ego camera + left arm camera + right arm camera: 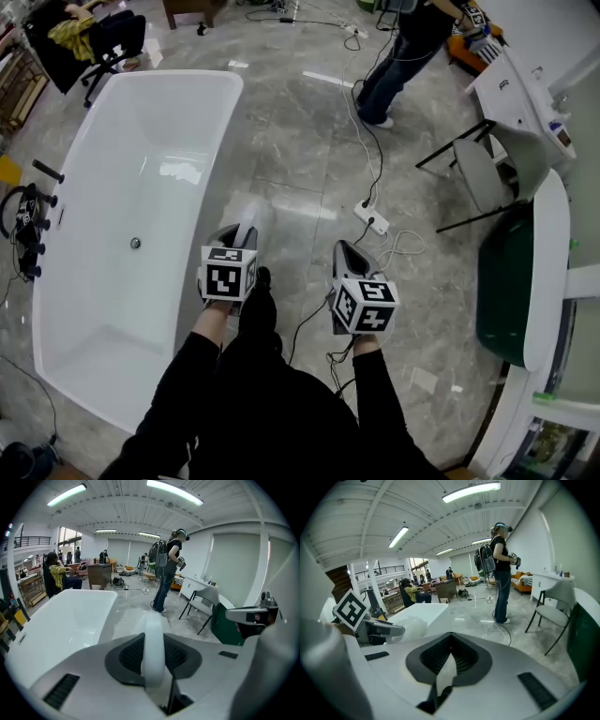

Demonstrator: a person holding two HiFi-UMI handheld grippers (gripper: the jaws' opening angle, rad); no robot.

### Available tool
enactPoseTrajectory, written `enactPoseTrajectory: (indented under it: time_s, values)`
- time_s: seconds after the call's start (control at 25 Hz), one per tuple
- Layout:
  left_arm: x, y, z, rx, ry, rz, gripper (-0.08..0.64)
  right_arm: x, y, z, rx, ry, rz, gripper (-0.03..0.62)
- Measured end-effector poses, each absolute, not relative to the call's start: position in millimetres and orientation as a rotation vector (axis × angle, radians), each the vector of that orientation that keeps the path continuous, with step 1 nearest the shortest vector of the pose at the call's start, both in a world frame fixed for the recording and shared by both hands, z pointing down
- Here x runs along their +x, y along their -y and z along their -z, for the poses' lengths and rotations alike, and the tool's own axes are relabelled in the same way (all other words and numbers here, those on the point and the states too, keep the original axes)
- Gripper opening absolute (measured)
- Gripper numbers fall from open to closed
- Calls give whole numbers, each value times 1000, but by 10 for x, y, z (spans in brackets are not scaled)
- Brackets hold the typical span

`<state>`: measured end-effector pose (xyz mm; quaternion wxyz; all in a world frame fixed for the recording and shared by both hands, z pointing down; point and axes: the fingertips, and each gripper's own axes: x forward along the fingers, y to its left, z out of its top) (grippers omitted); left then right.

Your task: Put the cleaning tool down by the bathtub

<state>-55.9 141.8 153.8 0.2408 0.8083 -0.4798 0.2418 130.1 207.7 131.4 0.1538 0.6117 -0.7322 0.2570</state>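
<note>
Step in hand, as I read it: the carry-and-lower toward the set-down spot; the cleaning tool (153,651) is not yet down.

Your left gripper (236,234) is clamped on the tool's white handle; the handle runs straight up the middle between the dark pads. Your right gripper (344,249) has its jaws drawn together with nothing between them; it hangs just beside the left one, idle.

Where the tool is: in the air in front of you, over the grey floor (300,178), just off the outer wall of the bathtub (178,75) and not over the basin.

Long axis: in line with the left gripper's jaws, away from your body and sloping down; in the head view it runs roughly along the tub's near side. The far end is pale and blurred; I cannot tell what kind of head it has.

Next move calls for, in my judgement: lower the far end to the floor close by the tub wall; lay the handle flat or lean it on the wall; then ease the left jaws apart; mind the cables on the floor to your right.
</note>
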Motion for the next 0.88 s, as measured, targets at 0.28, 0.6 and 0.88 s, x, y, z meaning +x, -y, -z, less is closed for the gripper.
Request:
enactPoseTrajectory:
  time_s: [0.28, 0.6, 0.88]
  values:
    - [-502, -827, -1818, 2166, 1278, -684, 97, 1294, -1394, -1437, 1727, 2063, -782, 0]
    - [-499, -302, -2190, 2120, 1221, -709, 97, 1340, -776, -1659, 1700, 2025, -827, 0]
    - [-488, 58, -2683, 2090, 1217, -729, 97, 1384, -408, -2073, 1651, 1995, -829, 0]
